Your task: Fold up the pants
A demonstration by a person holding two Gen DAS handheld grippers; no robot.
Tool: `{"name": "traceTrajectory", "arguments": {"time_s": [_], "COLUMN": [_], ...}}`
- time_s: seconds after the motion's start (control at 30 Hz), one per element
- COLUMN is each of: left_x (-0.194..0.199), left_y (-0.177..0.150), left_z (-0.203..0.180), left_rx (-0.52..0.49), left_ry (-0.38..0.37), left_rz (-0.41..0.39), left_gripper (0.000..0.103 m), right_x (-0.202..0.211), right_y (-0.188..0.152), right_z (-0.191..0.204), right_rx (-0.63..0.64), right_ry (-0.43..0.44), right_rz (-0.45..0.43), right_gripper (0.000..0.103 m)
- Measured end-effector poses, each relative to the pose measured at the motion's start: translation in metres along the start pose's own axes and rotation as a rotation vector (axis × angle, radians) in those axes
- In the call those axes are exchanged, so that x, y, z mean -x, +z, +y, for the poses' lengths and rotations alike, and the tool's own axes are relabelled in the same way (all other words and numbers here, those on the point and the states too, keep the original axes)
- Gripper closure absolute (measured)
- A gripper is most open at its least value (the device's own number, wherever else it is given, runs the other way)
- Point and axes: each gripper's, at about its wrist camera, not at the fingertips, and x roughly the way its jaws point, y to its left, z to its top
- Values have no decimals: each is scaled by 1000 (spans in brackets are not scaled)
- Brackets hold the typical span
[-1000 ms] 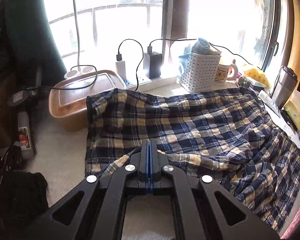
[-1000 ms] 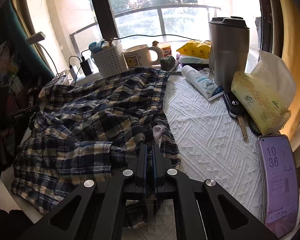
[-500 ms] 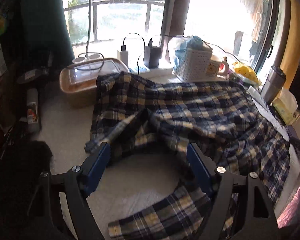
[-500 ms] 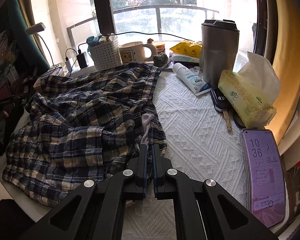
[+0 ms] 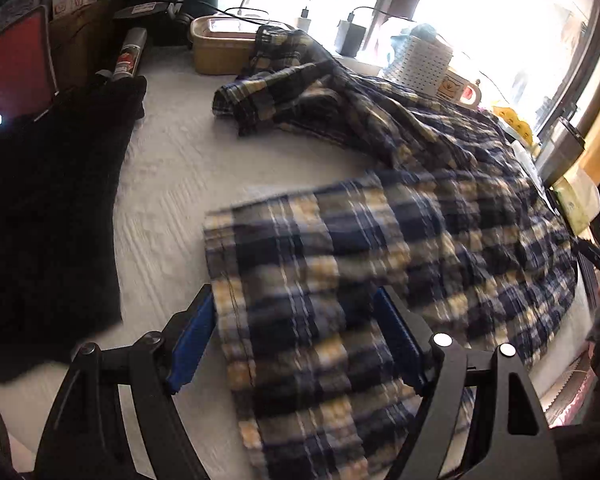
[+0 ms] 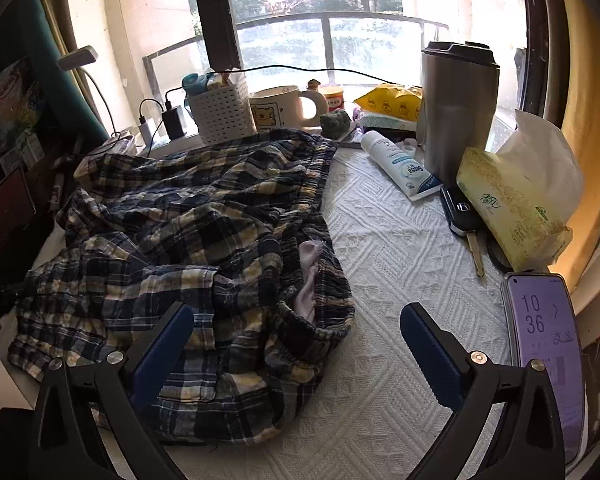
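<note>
Work surface is a table under a white textured cloth (image 6: 400, 264), set against a large window with a balcony railing beyond. Along the sill side: a white perforated basket (image 6: 224, 114), a cream mug (image 6: 278, 108), two plugged-in chargers and a tan lidded container (image 5: 220, 46). At the right edge stand a steel tumbler (image 6: 458, 108), a white tube (image 6: 398, 164), a tissue pack (image 6: 512, 208), a car key and a lit phone (image 6: 544, 336). A dark cloth (image 5: 56, 184) lies at the left. The plaid pants (image 6: 188, 240) lie crumpled across the table's centre, one leg reaching toward the left camera. The left gripper (image 5: 296, 340) has its jaws spread, having just opened, and the leg lies between them; motion blur makes it unclear whether the blue pads touch the fabric. The right gripper (image 6: 298, 344) stands at full spread, just opened, over the waistband end with no grip visible.
</note>
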Motion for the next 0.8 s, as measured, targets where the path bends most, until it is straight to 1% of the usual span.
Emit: {"name": "traceTrajectory", "arguments": {"time_s": [0.07, 0.13, 0.2, 0.23, 0.27, 0.33, 0.43, 0.5, 0.57, 0.6, 0.63, 0.67, 0.7, 0.73, 0.77, 0.8], "left_x": [5, 10, 15, 16, 17, 19, 20, 21, 22, 21, 19, 17, 14, 13, 12, 11], "left_y": [-12, -19, -27, -31, -35, -45, -52, -55, -57, -59, -62, -64, -68, -69, -69, -66], "left_z": [-6, -8, -10, -11, -12, -15, -25, -27, -28, -28, -30, -33, -37, -39, -39, -40], "left_rx": [-10, -18, -12, -8, -4, -18, -71, -77, -78, -85, -105, -137, -164, -173, -158, -153], "left_ry": [9, 17, 22, 22, 21, 21, 55, 63, 65, 70, 74, 77, 89, 100, 98, 99], "left_rz": [-10, -19, -34, -33, -32, -27, -29, -32, -38, -44, -53, -67, -82, -96, -98, -97], "left_gripper": [24, 24, 24, 24, 24, 24, 24, 24, 24, 23, 20, 13, 9, 7, 7, 7], "right_x": [-1, -2, -1, -1, -1, 1, 6, 2, -9, -16, -20, -21, -20, -19, -21, -22], "right_y": [-3, -5, -7, -9, -9, -11, -11, -13, -17, -19, -22, -23, -23, -22, -22, -22], "right_z": [3, 5, 6, 7, 9, 11, 18, 23, 25, 23, 19, 16, 15, 14, 13, 13], "right_rx": [12, 20, 36, 47, 58, 82, 142, 197, 239, 243, 234, 218, 210, 207, 199, 192], "right_ry": [-31, -13, -5, 4, 13, 26, 52, 35, -11, -27, -22, -6, 8, 10, 7, 10], "right_rz": [-10, -4, -4, -6, -7, -19, -39, -28, 7, 30, 51, 56, 47, 46, 51, 55], "right_gripper": [1, 12, 31, 35, 43, 44, 44, 43, 44, 44, 44, 45, 55, 62, 74, 82]}}
